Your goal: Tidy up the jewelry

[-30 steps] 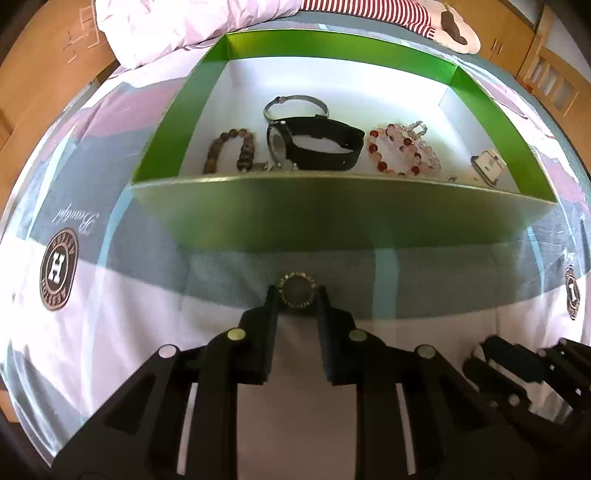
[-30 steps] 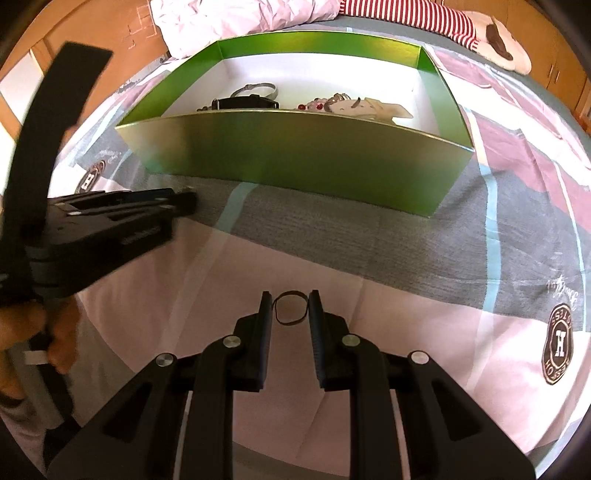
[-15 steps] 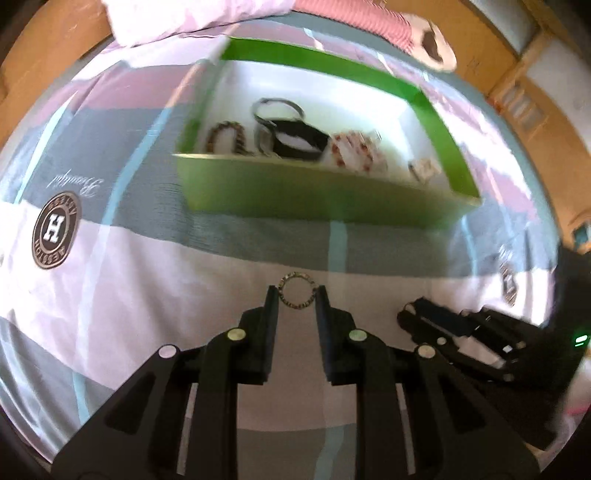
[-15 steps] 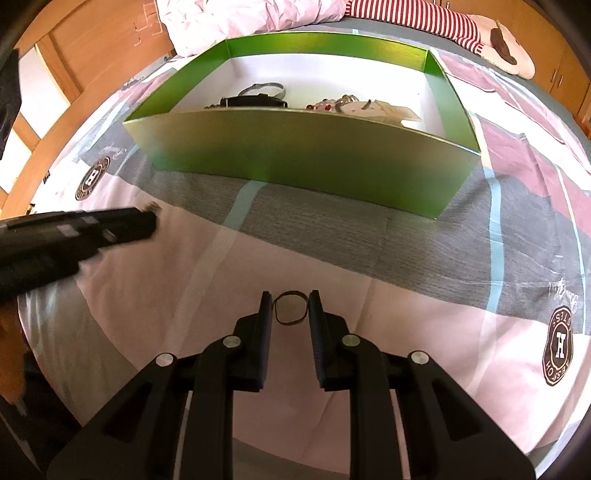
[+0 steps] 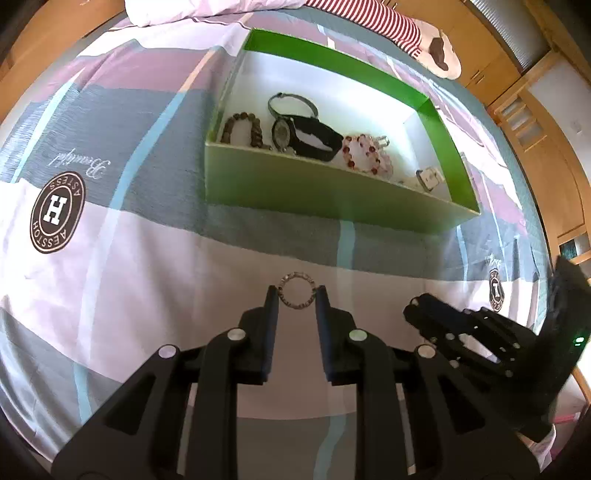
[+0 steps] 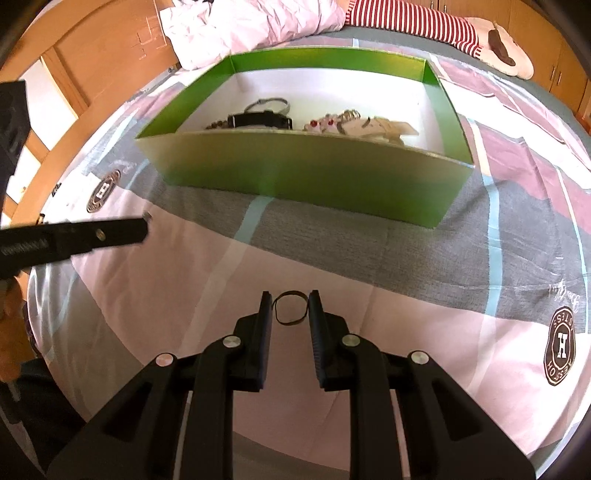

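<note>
My left gripper [image 5: 296,295] is shut on a small silver studded ring [image 5: 297,275], held above the bedspread short of the green box [image 5: 325,188]. My right gripper [image 6: 291,307] is shut on a thin dark ring [image 6: 290,323], also above the bed in front of the box [image 6: 295,170]. The white-lined box holds a brown bead bracelet [image 5: 242,127], a silver bangle [image 5: 291,100], a black watch [image 5: 314,138] and a red and pink bead bracelet [image 5: 364,154]. Each gripper shows in the other's view, the right gripper [image 5: 415,310] at the right and the left gripper [image 6: 142,229] at the left.
The box stands on a bed with a pink, grey and white cover [image 5: 110,258] bearing round logos. A white buckle piece [image 5: 428,178] lies in the box's right corner. A crumpled quilt [image 6: 258,26] and a striped soft toy [image 6: 424,20] lie behind it. Wooden furniture surrounds the bed.
My left gripper has drawn back from the box, risen and turned, so the box now looks farther and skewed. The studded ring stayed between its fingers. The right gripper kept still with its ring.
</note>
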`<state>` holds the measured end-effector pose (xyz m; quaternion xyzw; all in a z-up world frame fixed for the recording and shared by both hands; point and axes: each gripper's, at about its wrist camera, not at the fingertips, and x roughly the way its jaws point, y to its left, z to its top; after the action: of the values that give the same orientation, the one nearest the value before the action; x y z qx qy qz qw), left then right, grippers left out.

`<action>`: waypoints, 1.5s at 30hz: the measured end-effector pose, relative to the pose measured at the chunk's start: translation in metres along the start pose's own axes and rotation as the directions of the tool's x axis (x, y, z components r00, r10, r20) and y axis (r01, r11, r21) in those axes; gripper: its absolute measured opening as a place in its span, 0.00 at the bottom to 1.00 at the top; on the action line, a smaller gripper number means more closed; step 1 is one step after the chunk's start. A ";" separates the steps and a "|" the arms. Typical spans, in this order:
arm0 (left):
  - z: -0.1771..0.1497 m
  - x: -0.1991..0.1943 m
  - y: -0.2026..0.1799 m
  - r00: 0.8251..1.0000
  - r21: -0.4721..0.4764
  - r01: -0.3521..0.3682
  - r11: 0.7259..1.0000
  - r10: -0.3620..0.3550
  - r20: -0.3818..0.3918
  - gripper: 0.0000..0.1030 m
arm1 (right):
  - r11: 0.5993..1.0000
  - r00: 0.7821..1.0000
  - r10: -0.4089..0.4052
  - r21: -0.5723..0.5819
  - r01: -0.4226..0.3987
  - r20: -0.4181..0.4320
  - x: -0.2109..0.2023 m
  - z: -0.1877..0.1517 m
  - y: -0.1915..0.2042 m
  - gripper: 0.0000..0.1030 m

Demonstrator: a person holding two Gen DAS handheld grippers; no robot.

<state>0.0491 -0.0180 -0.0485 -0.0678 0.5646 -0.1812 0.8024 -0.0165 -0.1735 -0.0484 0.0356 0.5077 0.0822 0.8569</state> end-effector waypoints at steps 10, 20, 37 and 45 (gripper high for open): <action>0.000 0.007 0.003 0.999 -0.023 0.029 0.999 -0.030 -0.026 0.20 | 0.999 0.999 0.032 -0.002 -0.032 -0.010 -0.001 0.001 0.002 0.19; -0.006 0.016 -0.010 0.999 0.029 -0.031 0.999 0.032 -0.035 0.20 | 0.999 1.000 -0.001 -0.034 0.000 -0.020 0.006 0.000 0.007 0.19; -0.012 0.015 -0.026 0.990 0.122 -0.143 0.982 0.141 0.019 0.20 | 0.998 0.999 -0.039 -0.054 0.038 -0.015 0.008 -0.002 0.008 0.19; -0.010 0.004 -0.030 0.987 0.123 -0.149 0.981 0.141 0.072 0.20 | 1.000 0.998 -0.020 -0.023 0.022 0.053 -0.008 0.006 0.004 0.19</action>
<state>0.0341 -0.0465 -0.0463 0.0193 0.5298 -0.1560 0.8334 -0.0155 -0.1705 -0.0385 0.0224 0.4842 0.0782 0.8712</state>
